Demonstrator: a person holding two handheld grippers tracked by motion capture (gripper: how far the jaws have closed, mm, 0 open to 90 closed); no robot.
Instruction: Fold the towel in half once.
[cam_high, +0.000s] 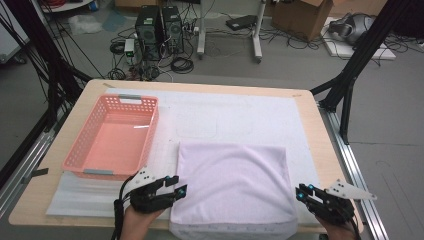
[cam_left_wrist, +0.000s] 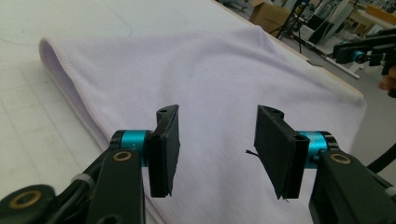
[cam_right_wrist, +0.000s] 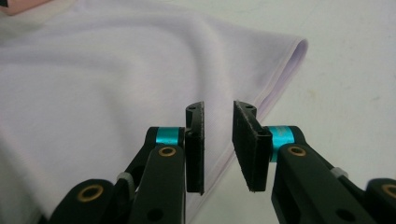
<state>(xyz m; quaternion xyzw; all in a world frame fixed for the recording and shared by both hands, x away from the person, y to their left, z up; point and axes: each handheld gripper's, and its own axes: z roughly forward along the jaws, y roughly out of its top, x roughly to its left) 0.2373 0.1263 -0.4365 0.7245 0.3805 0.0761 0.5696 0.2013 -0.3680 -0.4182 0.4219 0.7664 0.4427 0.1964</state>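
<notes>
Both tongs stand apart and empty: left gripper (cam_high: 176, 189) and right gripper (cam_high: 302, 193) flank the folded lilac towel (cam_high: 234, 182), near edge.

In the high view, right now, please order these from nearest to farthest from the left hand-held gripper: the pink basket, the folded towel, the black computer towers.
From the left hand-held gripper:
1. Folded towel, beside it on the table's near edge.
2. Pink basket, behind it, table's left side.
3. Black computer towers, on the floor beyond the table.
</notes>
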